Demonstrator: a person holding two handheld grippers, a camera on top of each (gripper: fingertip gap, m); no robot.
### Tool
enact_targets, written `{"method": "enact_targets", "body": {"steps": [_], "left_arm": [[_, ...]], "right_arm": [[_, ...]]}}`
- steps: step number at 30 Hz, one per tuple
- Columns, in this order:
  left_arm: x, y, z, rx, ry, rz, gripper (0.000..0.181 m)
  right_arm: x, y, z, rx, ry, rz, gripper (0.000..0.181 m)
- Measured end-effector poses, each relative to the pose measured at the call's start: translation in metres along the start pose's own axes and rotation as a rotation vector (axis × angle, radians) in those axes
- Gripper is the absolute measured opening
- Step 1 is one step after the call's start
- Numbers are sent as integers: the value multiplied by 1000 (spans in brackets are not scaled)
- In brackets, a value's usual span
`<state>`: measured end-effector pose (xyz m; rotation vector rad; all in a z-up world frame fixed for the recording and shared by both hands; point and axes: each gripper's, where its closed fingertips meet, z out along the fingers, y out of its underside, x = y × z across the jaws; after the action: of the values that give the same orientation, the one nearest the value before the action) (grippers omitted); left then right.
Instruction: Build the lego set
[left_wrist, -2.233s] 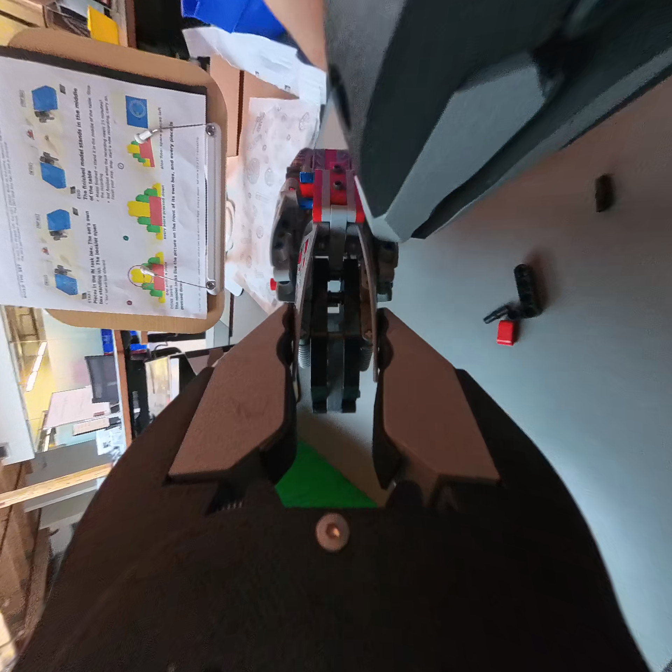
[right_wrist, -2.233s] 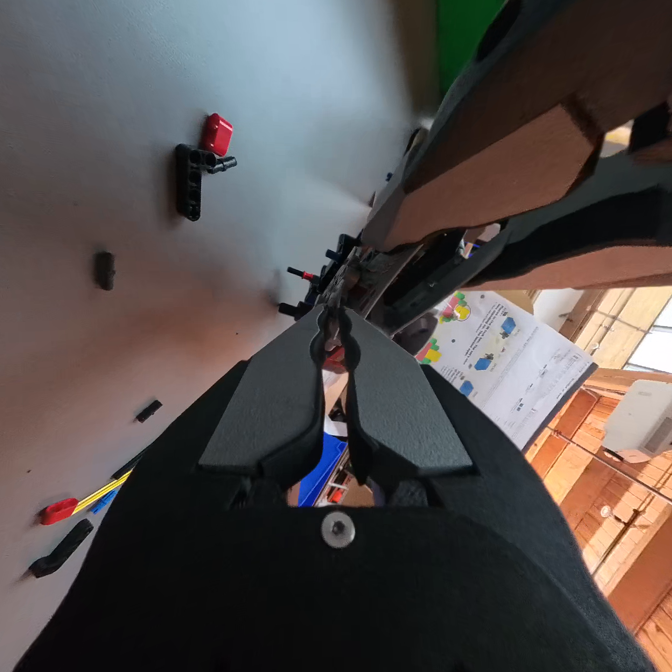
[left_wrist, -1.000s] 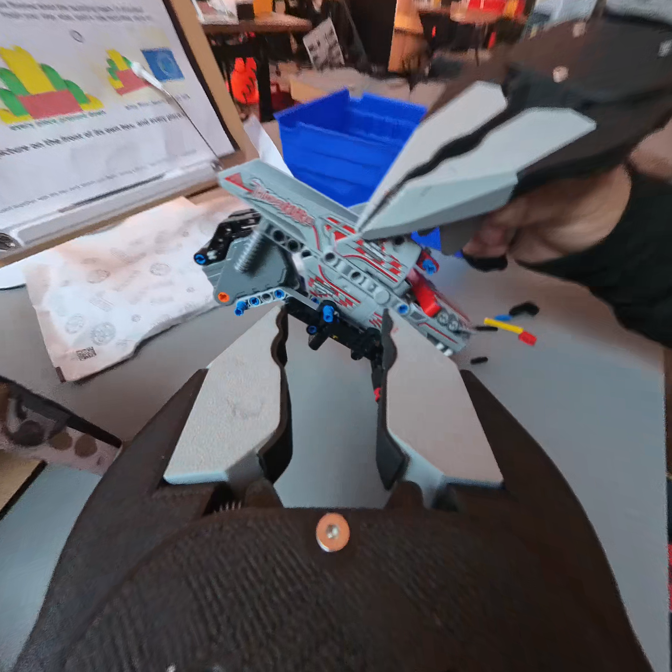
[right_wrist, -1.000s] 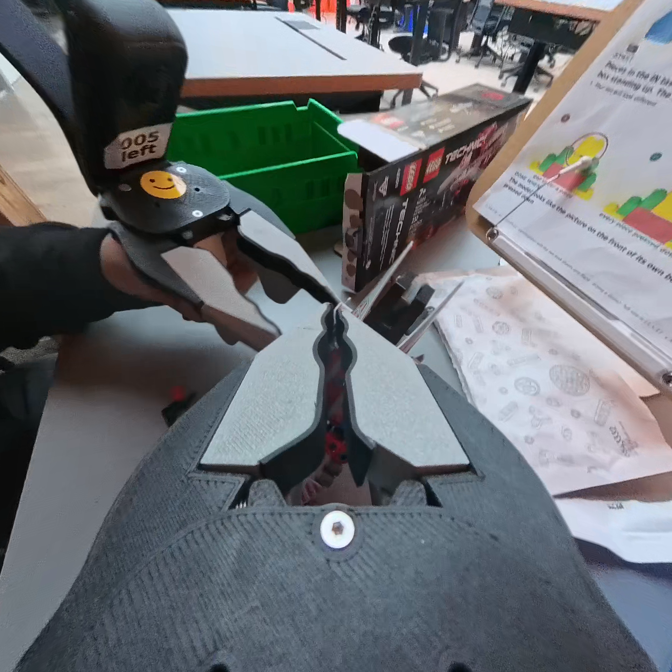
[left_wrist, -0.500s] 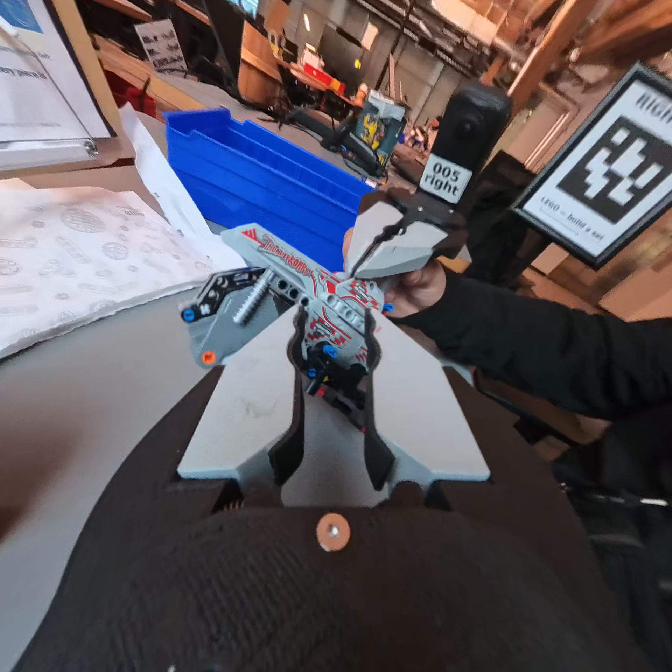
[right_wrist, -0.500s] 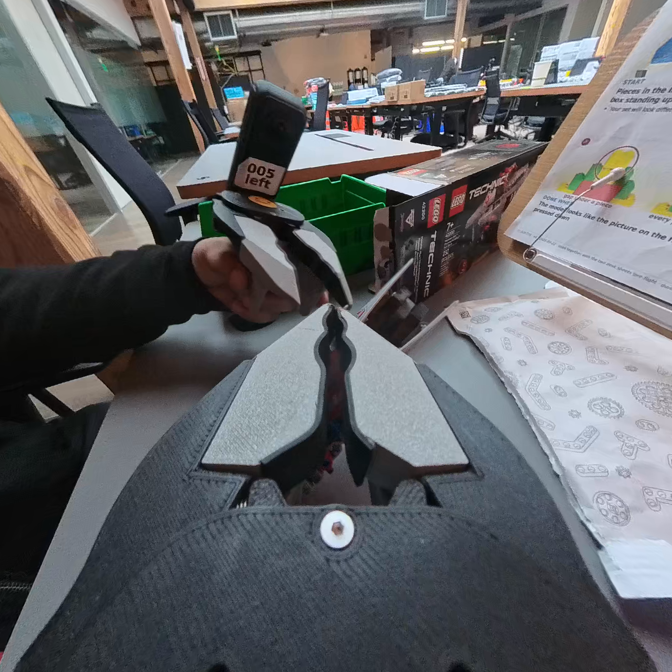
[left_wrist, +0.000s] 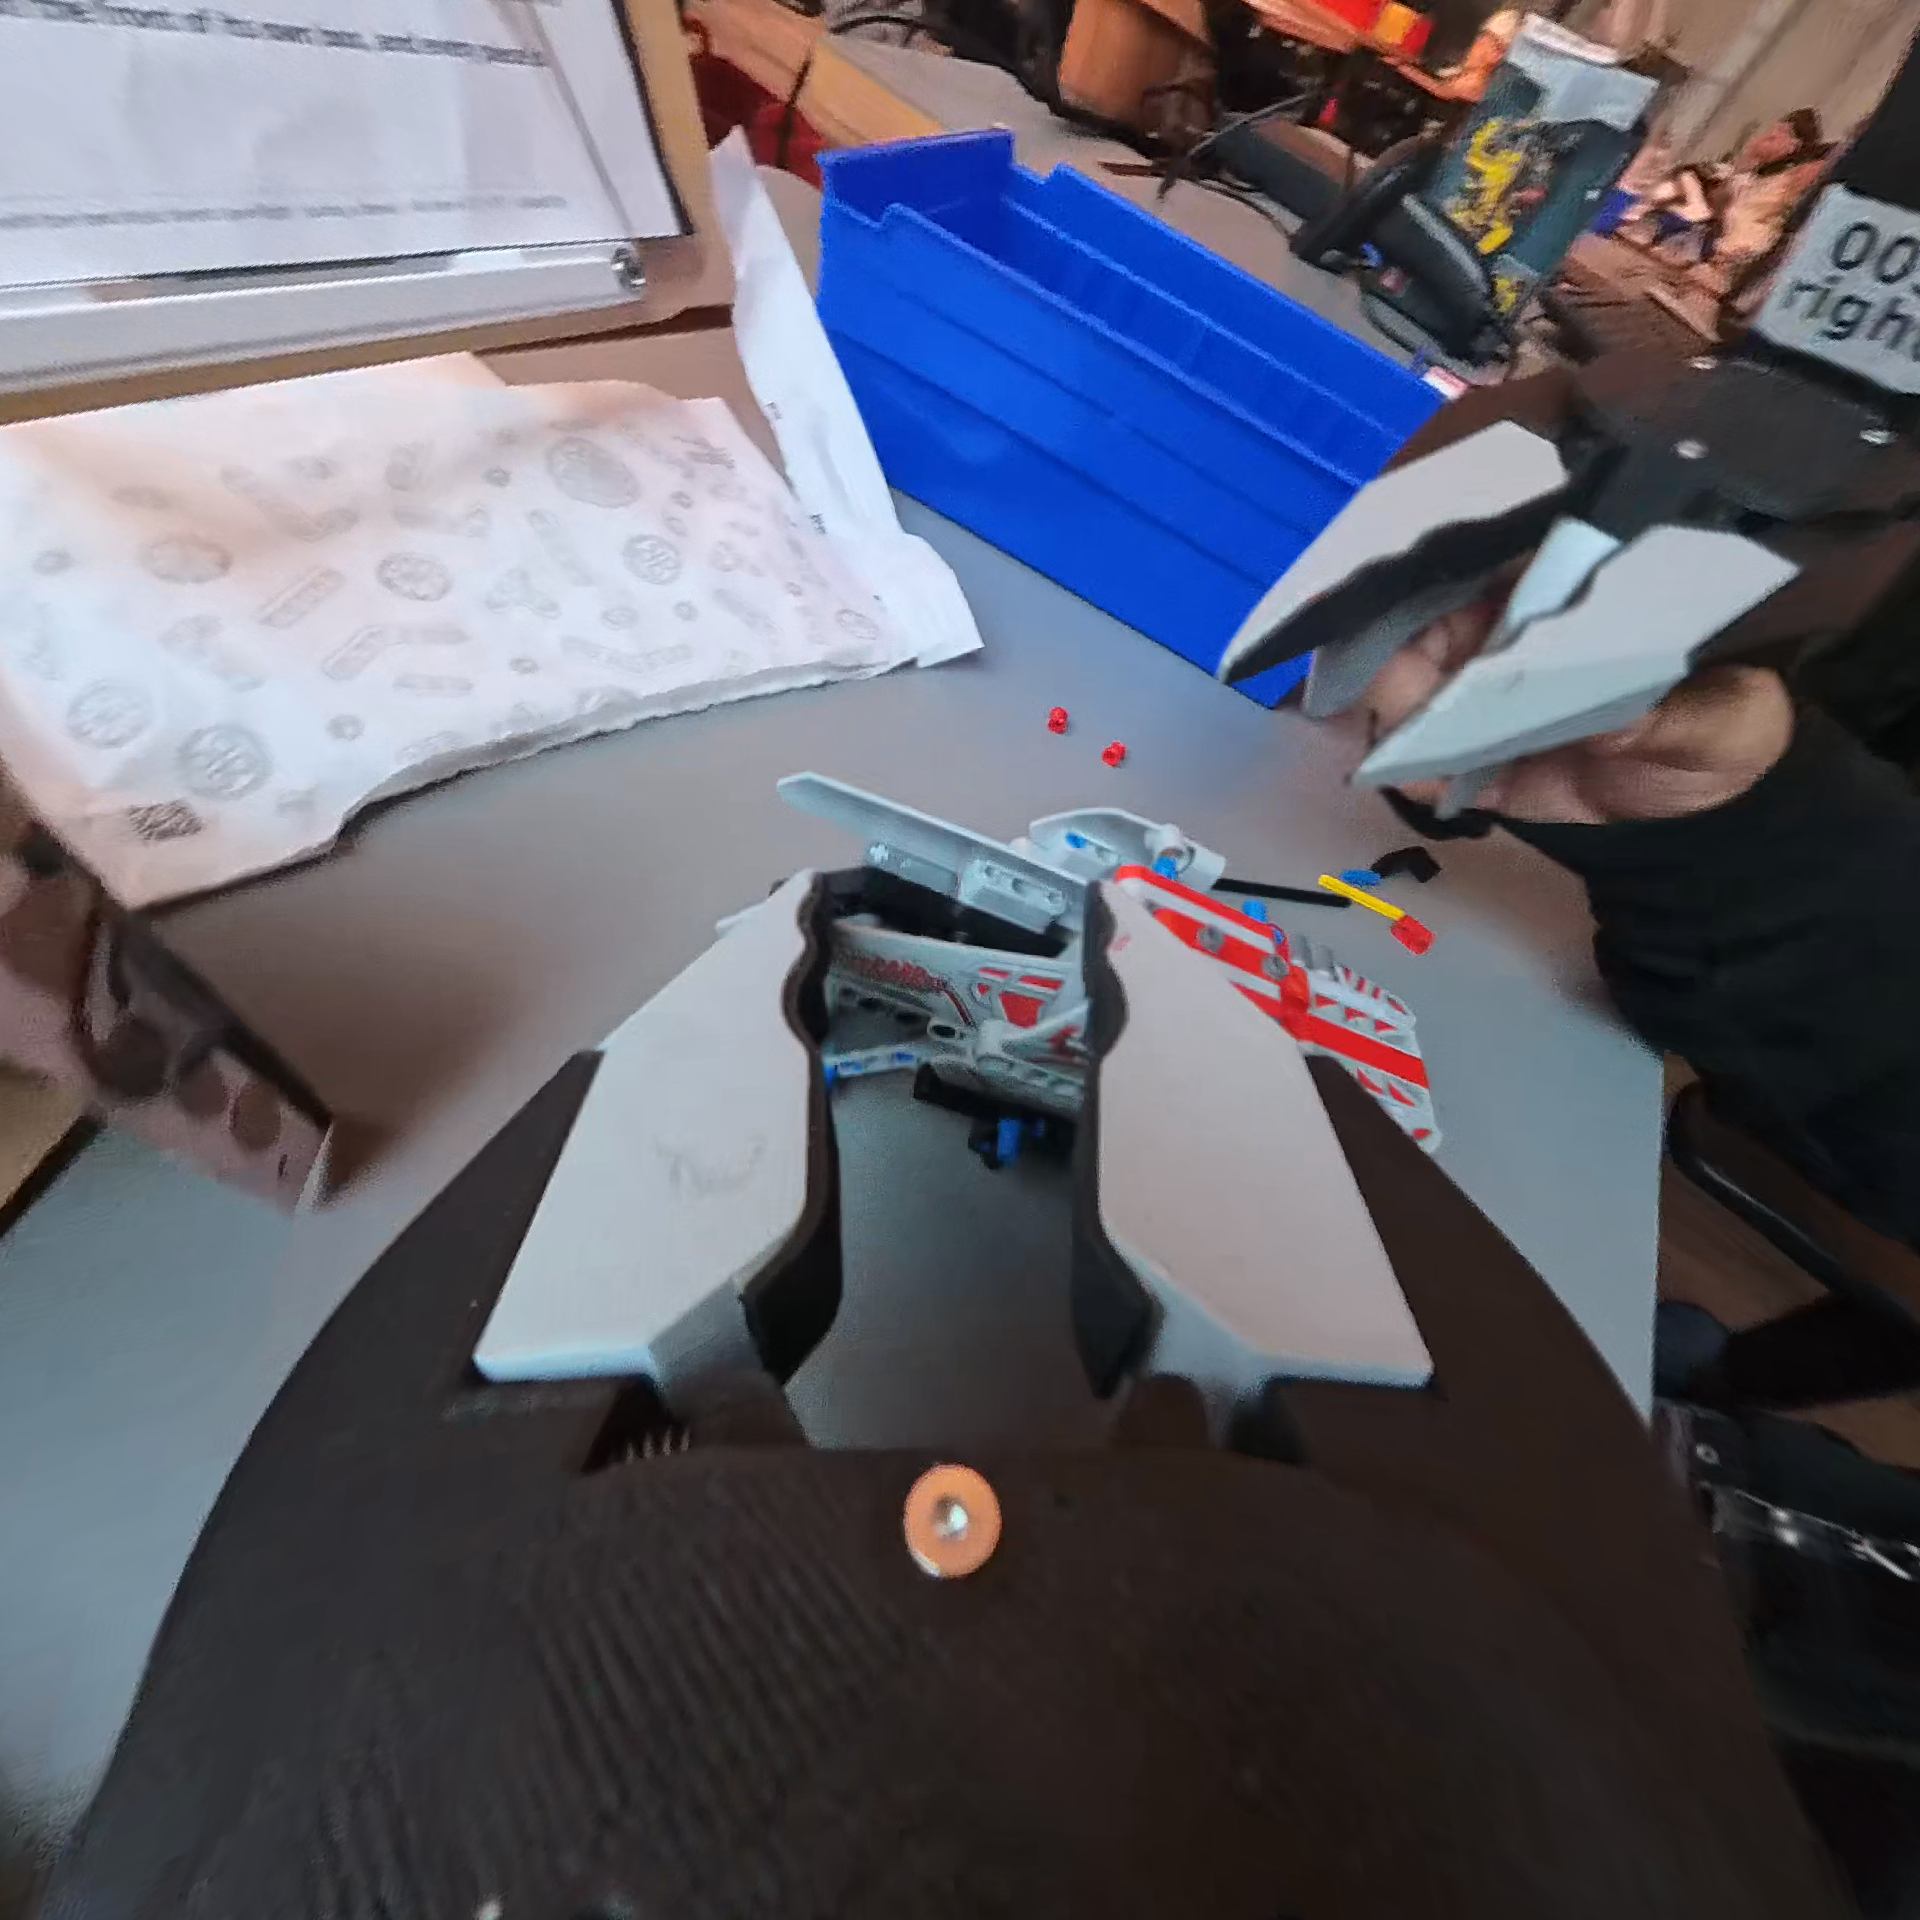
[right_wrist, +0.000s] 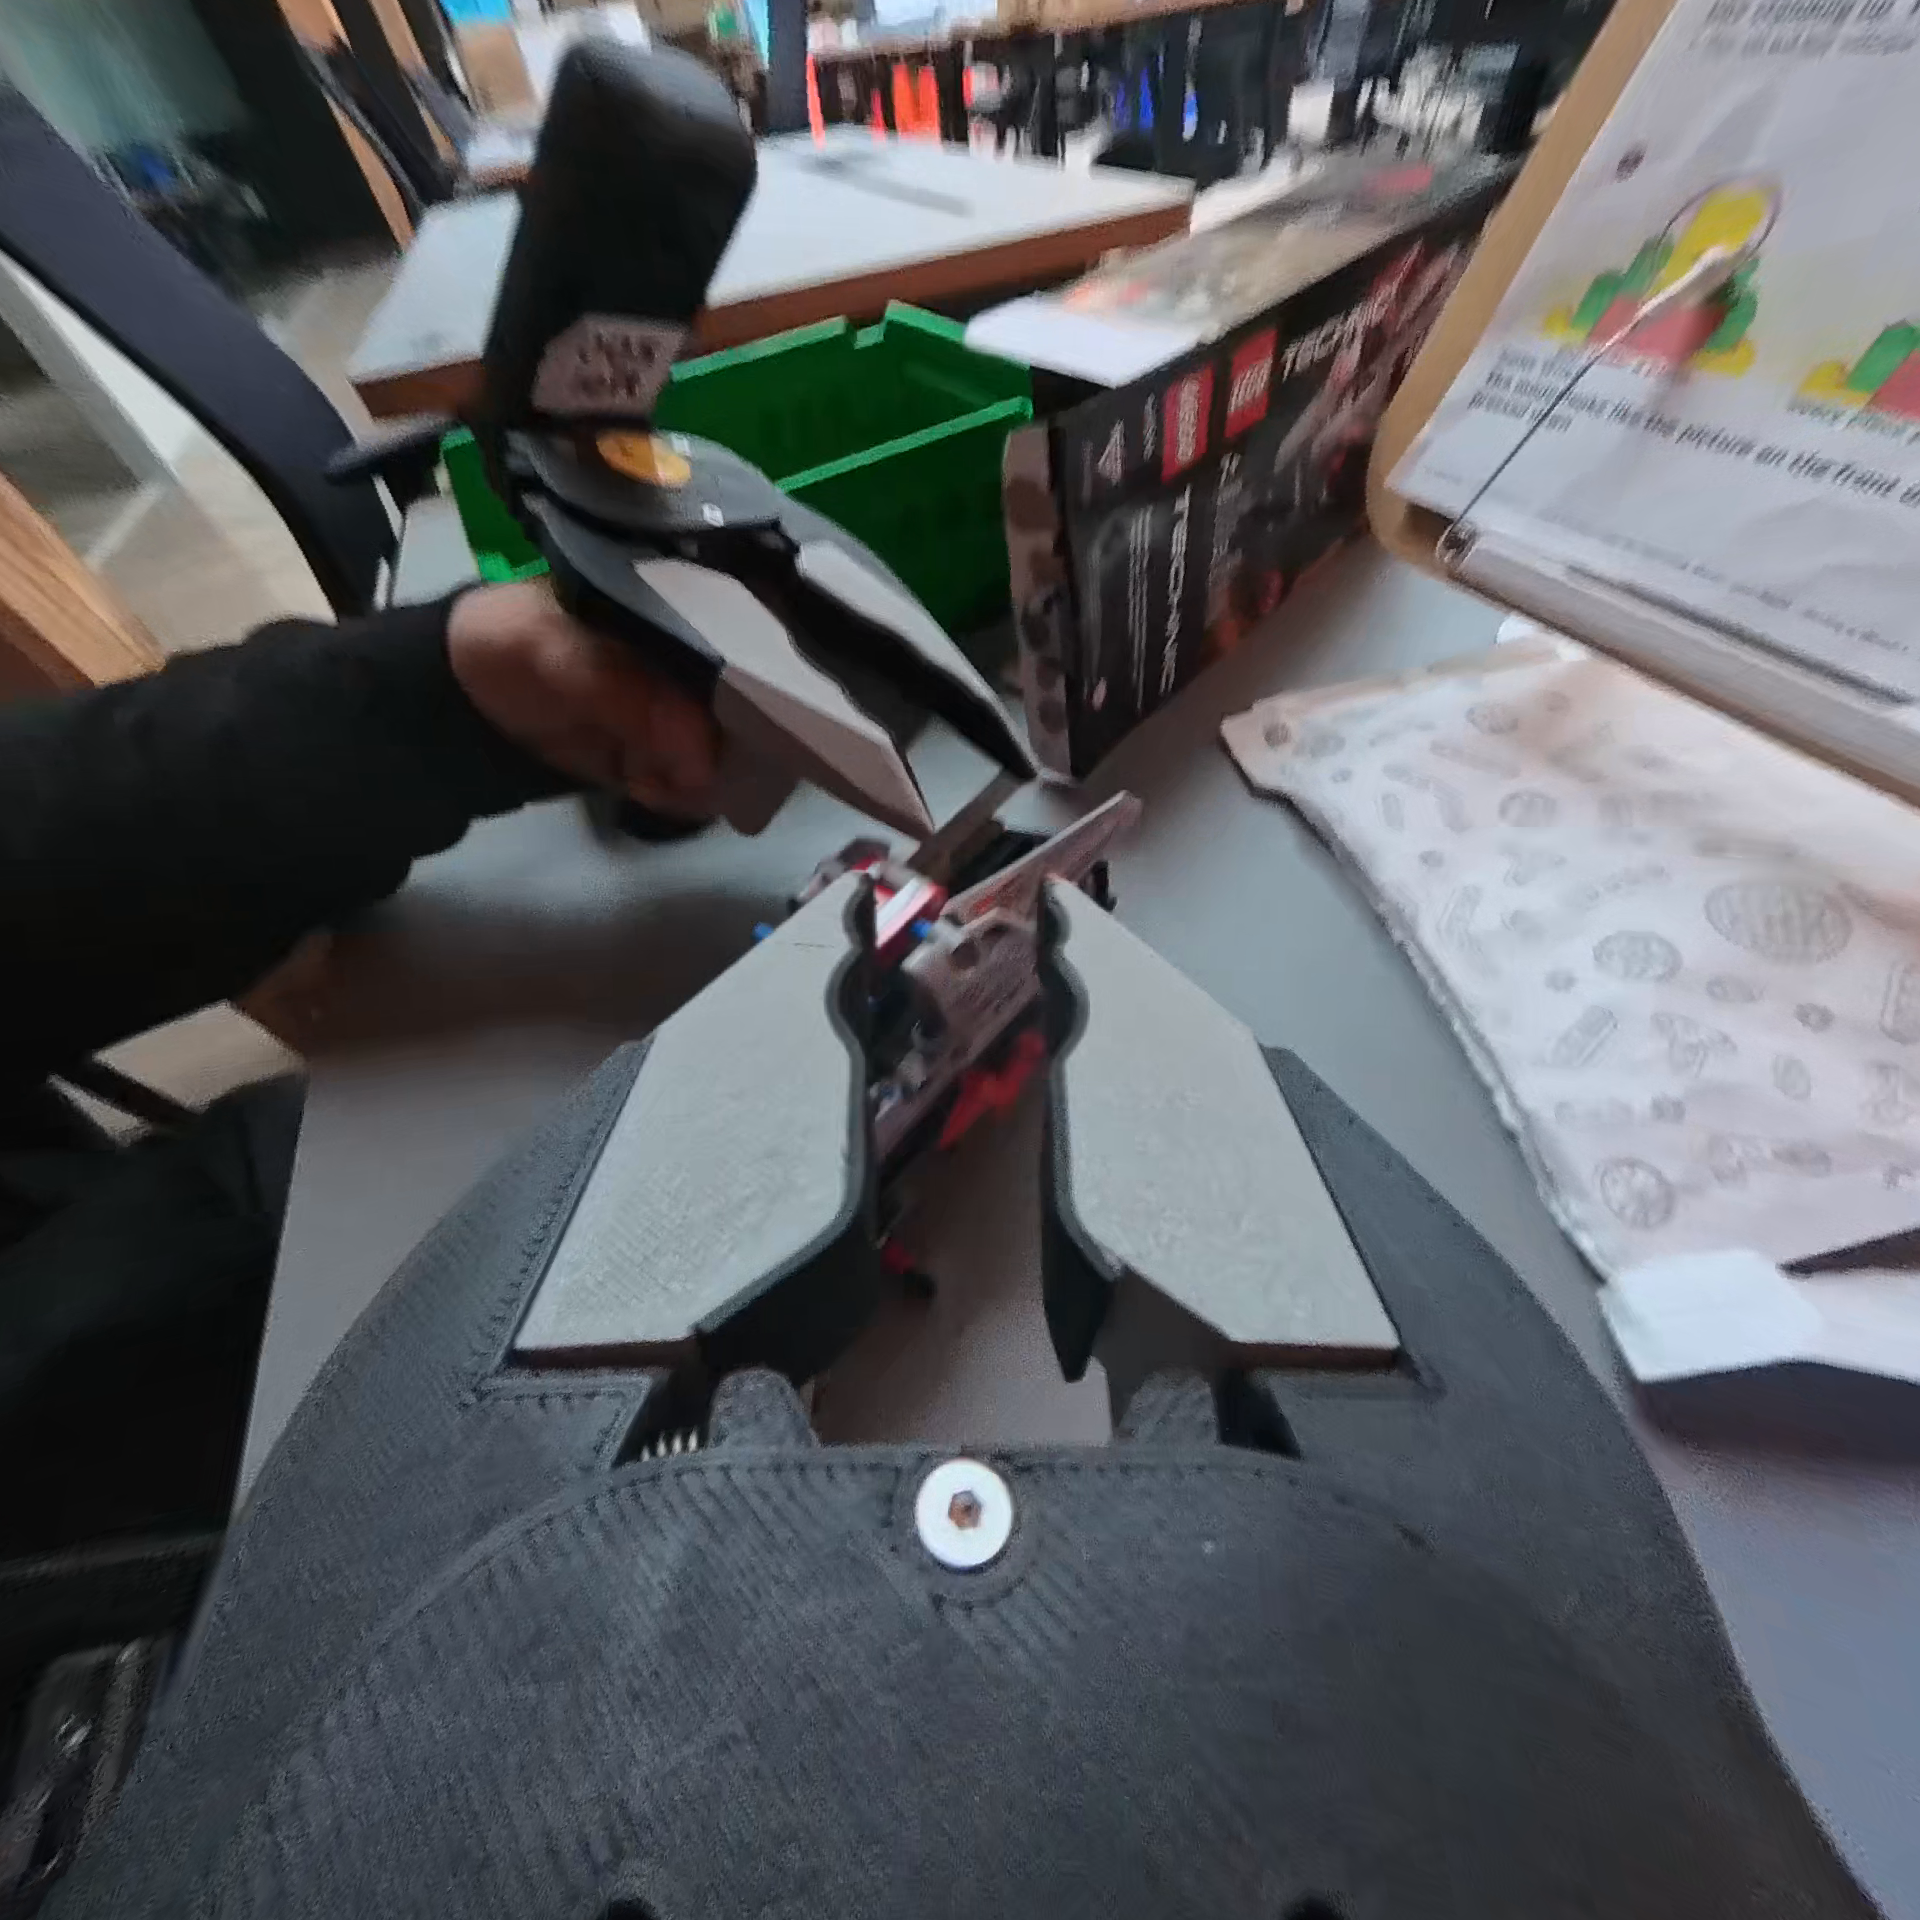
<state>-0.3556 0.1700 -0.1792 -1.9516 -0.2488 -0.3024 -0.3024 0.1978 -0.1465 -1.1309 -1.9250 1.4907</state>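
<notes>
Beside a printed set box (right_wrist: 1174, 540), both tongs gape over the lego model (left_wrist: 997, 987) on the table (left_wrist: 520, 935): left tongs (left_wrist: 945, 914) and right tongs (right_wrist: 951, 909) straddle it, gripping nothing.

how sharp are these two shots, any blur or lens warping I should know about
Left wrist view: the lego model is fairly sharp, while the instruction board and far clutter smear. Right wrist view: blurrier overall, the left gripper and lego box streaked; wide-angle bowing in both.
</notes>
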Motion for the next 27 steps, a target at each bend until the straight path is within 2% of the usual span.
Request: {"method": "enact_targets", "body": {"steps": [3,7,10,12,15,17,18,19,22,27], "left_arm": [[-1,3,-15,29,-66,-93,42],[8,16,-19,12,-23,-222,52],[20,26,-17,-17,78,-355,75],[23,30,-15,-28,126,-407,75],[23,39,-5,-64,146,-427,68],[30,37,1,-55,213,-445,60],[31,37,3,-55,229,-444,63],[33,35,5,-52,250,-438,63],[39,17,7,3,295,-435,59],[40,-1,4,-26,236,-253,59]], "right_arm": [[-7,18,-2,-95,42,16,36],[-4,31,3,-169,37,118,45],[-4,26,8,-146,-78,303,54],[-3,23,13,-152,-162,445,62],[-7,32,25,-224,-266,587,72],[-15,42,33,-290,-332,641,69],[-15,44,36,-299,-341,650,66],[-16,43,39,-291,-349,649,62],[-21,32,42,-246,-402,644,72],[-21,16,40,-170,-393,523,75]]}}
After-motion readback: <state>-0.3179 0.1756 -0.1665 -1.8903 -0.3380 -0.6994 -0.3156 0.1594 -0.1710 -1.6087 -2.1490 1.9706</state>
